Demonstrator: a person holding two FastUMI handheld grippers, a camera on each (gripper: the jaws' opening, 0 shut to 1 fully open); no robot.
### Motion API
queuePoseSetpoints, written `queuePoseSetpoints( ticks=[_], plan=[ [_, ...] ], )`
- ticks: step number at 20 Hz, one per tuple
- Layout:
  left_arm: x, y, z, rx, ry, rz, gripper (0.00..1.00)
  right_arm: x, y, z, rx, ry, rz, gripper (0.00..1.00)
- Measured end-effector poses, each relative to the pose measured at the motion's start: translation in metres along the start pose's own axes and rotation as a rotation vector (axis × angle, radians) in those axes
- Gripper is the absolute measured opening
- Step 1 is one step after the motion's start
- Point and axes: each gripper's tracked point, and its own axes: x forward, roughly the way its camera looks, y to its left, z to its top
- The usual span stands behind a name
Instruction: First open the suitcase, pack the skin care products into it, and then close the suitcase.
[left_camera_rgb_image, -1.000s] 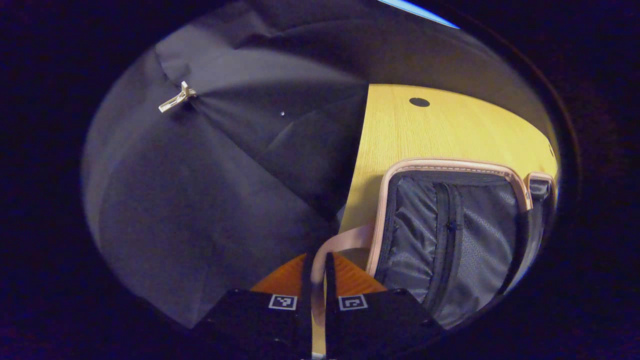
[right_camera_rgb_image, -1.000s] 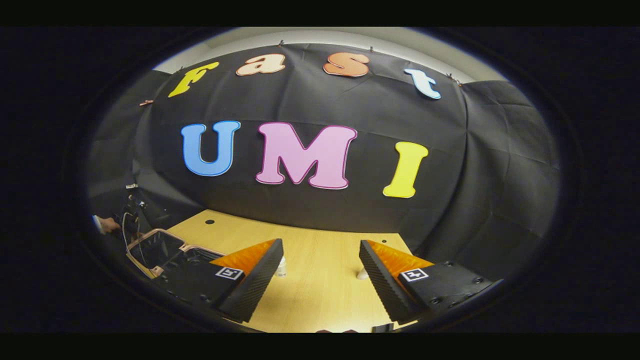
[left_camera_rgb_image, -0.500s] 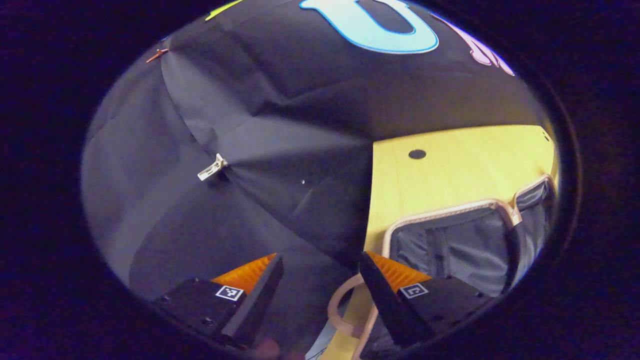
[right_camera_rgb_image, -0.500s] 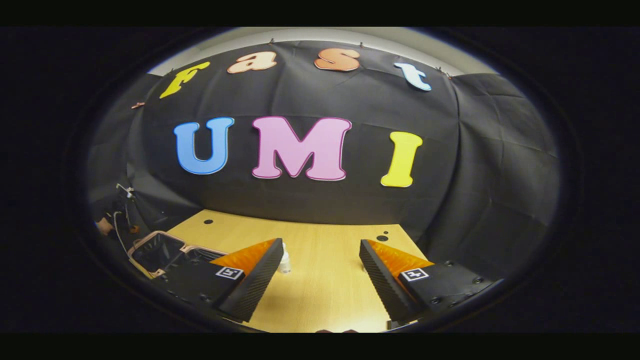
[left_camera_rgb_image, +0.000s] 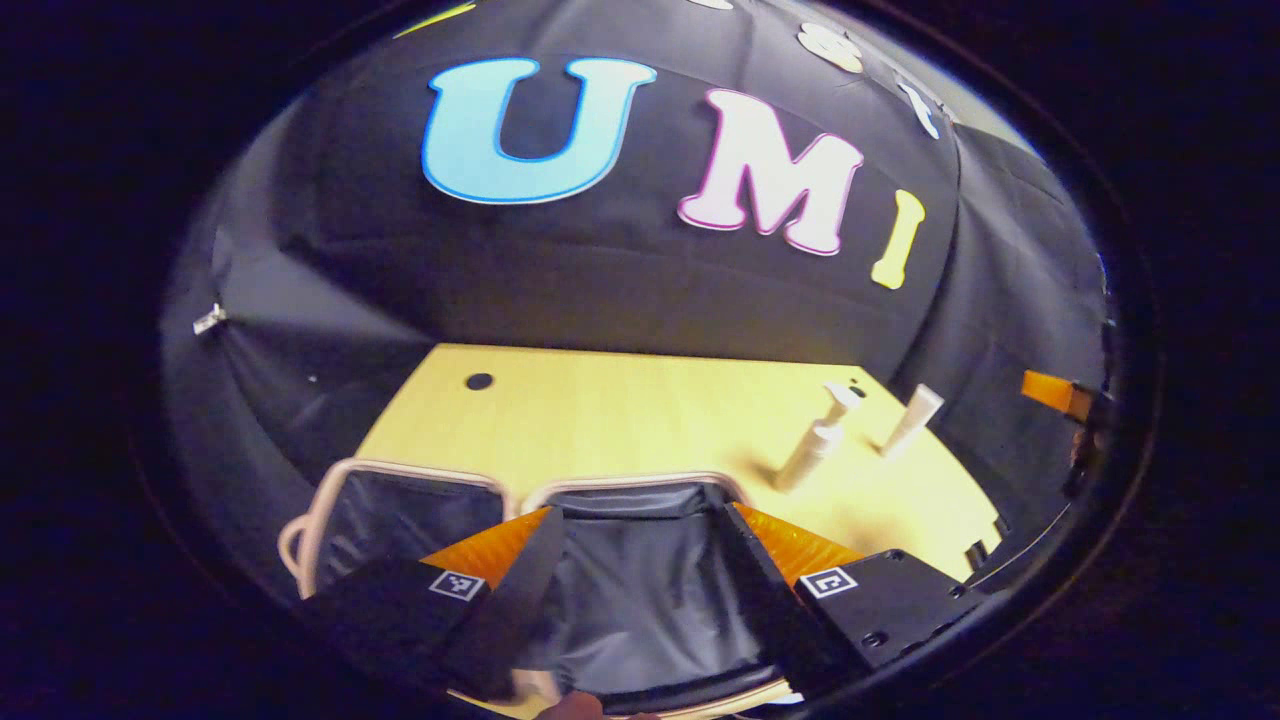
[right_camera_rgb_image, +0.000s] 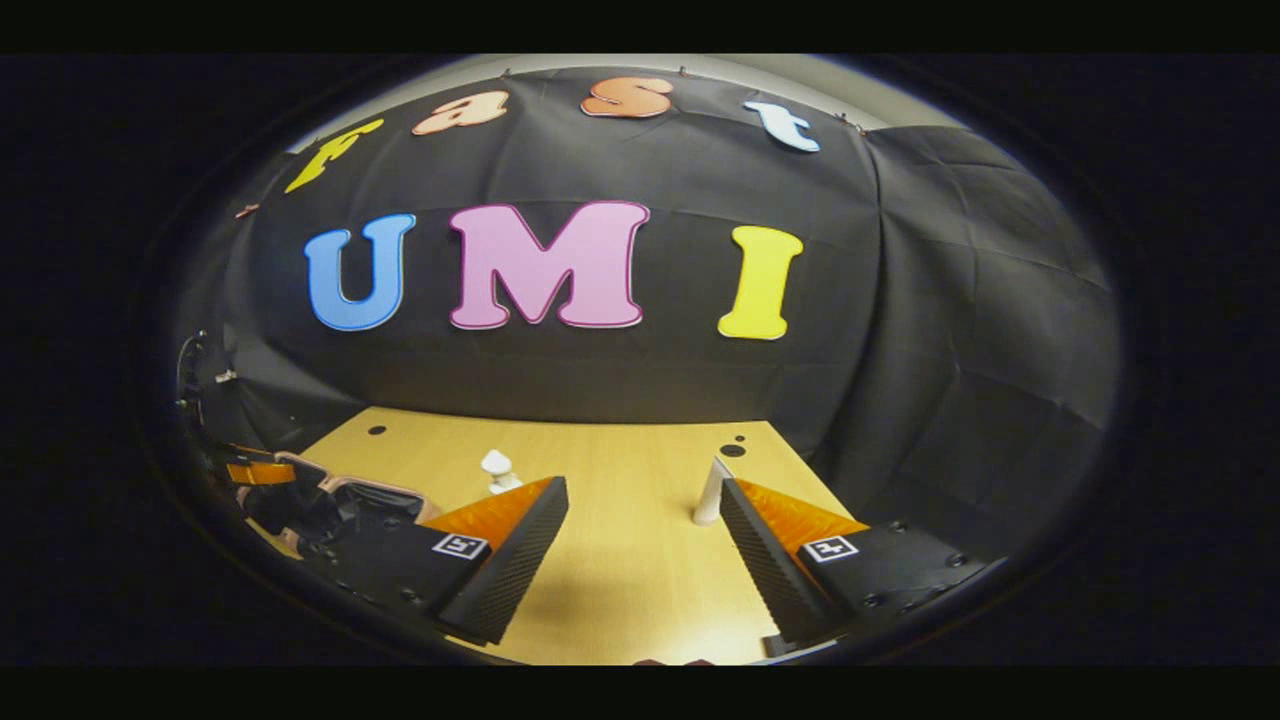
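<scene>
The suitcase (left_camera_rgb_image: 630, 482) lies open on the wooden table (left_camera_rgb_image: 620, 410), both dark-lined halves edged in pink, its pink handle (left_camera_rgb_image: 290, 540) at the left. My left gripper (left_camera_rgb_image: 640, 515) hangs open over the right half with nothing between its fingers. A pale pump bottle (left_camera_rgb_image: 810, 452) and a pale tube (left_camera_rgb_image: 910, 420) stand on the table to the right of the case. In the right gripper view, my right gripper (right_camera_rgb_image: 642, 490) is open above the table, with the pump bottle (right_camera_rgb_image: 497, 468) by its left finger and the tube (right_camera_rgb_image: 708, 495) by its right finger. The suitcase (right_camera_rgb_image: 345, 492) lies far left.
The black cloth wall closes the table's back and sides. The table (right_camera_rgb_image: 620, 590) has small round holes (left_camera_rgb_image: 479, 381) near its far corners. The left gripper (right_camera_rgb_image: 250, 472) shows over the case at the far left; the right gripper (left_camera_rgb_image: 1055, 392) shows at the far right edge.
My left gripper has let go of the pink handle, opened, and swung right to face across the open suitcase. The right gripper has turned slightly, bringing both products between its fingers' lines.
</scene>
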Motion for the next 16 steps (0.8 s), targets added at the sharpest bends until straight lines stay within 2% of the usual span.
queuePoseSetpoints(
  ticks=[1, 2, 3, 6, 12, 16],
  plan=[
    [0.017, -0.024, -0.005, 0.004, 0.008, -0.016, 0.98, 0.007, -0.007, -0.004, 0.010, 0.007, 0.003, 0.98],
    [0.030, -0.039, -0.012, 0.014, 0.041, 0.010, 0.98, 0.013, -0.013, -0.007, 0.020, 0.018, 0.009, 0.98],
    [0.040, -0.058, -0.023, 0.018, 0.073, 0.005, 0.98, 0.021, -0.019, -0.012, 0.022, 0.031, 0.019, 1.00],
    [0.075, -0.108, -0.045, 0.034, 0.177, -0.030, 0.96, 0.051, -0.039, -0.030, -0.015, 0.072, 0.031, 0.98],
    [0.147, -0.157, -0.055, 0.162, 0.200, -0.012, 0.96, 0.123, -0.059, -0.074, -0.016, 0.166, 0.104, 0.98],
    [0.189, -0.158, -0.062, 0.157, 0.212, 0.081, 0.97, 0.176, -0.072, -0.099, -0.031, 0.180, 0.146, 0.98]
  ],
)
